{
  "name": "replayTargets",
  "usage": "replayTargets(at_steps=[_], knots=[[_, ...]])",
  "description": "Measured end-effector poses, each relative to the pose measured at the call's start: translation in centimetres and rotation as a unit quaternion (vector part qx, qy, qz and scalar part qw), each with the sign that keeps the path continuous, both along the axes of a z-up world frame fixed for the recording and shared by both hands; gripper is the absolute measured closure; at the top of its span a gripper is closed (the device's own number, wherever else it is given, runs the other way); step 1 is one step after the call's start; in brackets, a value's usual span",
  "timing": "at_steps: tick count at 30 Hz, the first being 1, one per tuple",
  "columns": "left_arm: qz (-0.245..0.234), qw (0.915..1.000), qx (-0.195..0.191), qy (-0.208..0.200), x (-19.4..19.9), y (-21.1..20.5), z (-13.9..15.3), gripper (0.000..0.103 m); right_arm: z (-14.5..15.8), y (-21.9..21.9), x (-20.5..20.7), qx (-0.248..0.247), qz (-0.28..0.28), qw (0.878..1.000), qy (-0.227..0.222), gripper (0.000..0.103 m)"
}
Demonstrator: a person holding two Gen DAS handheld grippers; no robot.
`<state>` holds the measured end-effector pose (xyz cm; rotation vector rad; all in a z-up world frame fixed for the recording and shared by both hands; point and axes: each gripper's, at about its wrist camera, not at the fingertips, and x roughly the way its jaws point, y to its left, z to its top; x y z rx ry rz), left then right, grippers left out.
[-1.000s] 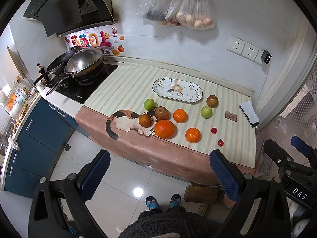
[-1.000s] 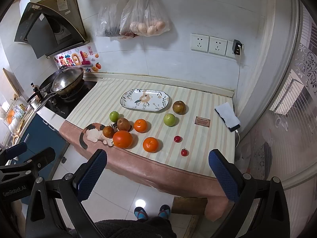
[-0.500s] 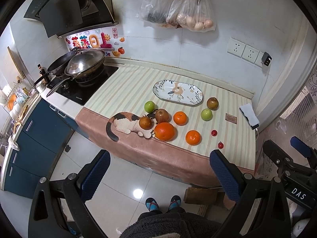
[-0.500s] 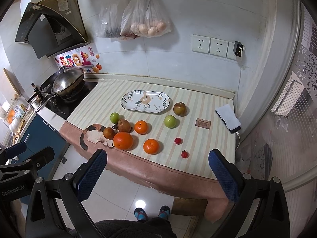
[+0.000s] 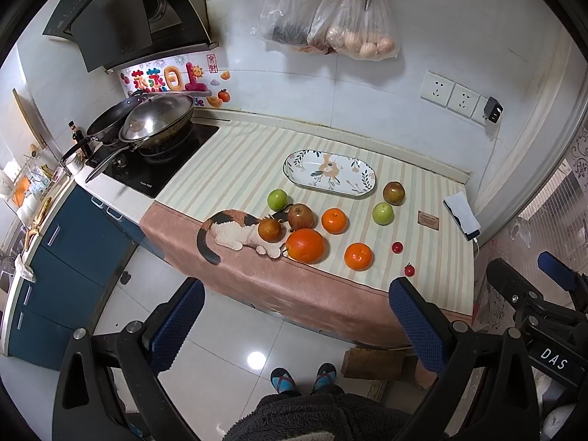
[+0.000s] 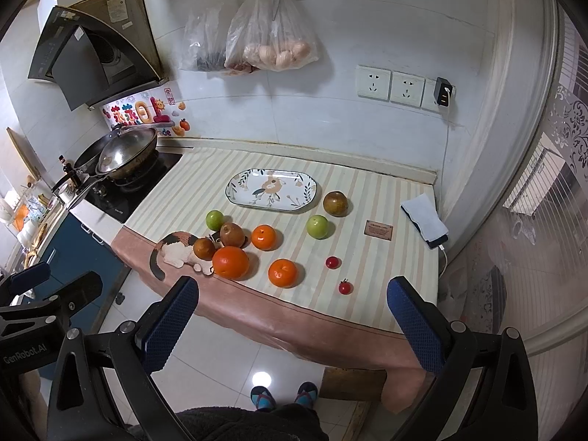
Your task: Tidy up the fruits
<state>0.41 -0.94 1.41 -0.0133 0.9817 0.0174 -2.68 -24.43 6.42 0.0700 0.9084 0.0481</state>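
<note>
Several fruits lie loose on the striped counter: a large orange (image 5: 305, 245) (image 6: 230, 262), two smaller oranges (image 5: 358, 256) (image 5: 334, 220), two green apples (image 5: 277, 199) (image 5: 383, 213), brownish apples (image 5: 301, 216) (image 5: 393, 193) and two small red tomatoes (image 5: 397, 247) (image 5: 409, 270). An oval floral plate (image 5: 329, 173) (image 6: 271, 188) sits empty behind them. My left gripper (image 5: 296, 325) is open and empty, held back over the floor. My right gripper (image 6: 292, 318) is likewise open and empty, short of the counter's front edge.
A cat-shaped toy (image 5: 231, 228) lies at the front left of the cloth. A stove with pans (image 5: 147, 126) stands at the left. A phone on a cloth (image 5: 461, 215) lies at the right edge. Bags (image 5: 352, 25) hang on the wall. My feet (image 5: 305, 376) are below.
Both grippers have shifted very slightly nearer the counter. Nothing on the counter has moved.
</note>
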Motion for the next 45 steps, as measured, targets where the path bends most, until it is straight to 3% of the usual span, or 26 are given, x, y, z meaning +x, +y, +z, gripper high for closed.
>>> replayTargets(at_steps=[26,36,40,45], knots=[[0.0,1.0,-0.001,-0.003,0.4,0.3,0.5,0.0,0.6,0.9,0.0,0.001,0.001,1.0,-0.003,0.0],[0.003,1.0,0.0,-0.004,1.3,0.1,1.9,0.0,1.3,1.3,0.8,0.013,0.004,1.0,-0.004,0.0],[0.023,0.9997,0.0,-0.004,2.6,0.4,1.7,0.0,-0.2,-0.1,2.1,0.04,0.0,0.999,0.009,0.0],[0.06,0.9979,0.023,-0.001,4.8,1.0,-0.8,0.0,-3.4,-0.9,5.3,0.071,0.002,0.997,0.043,0.0]])
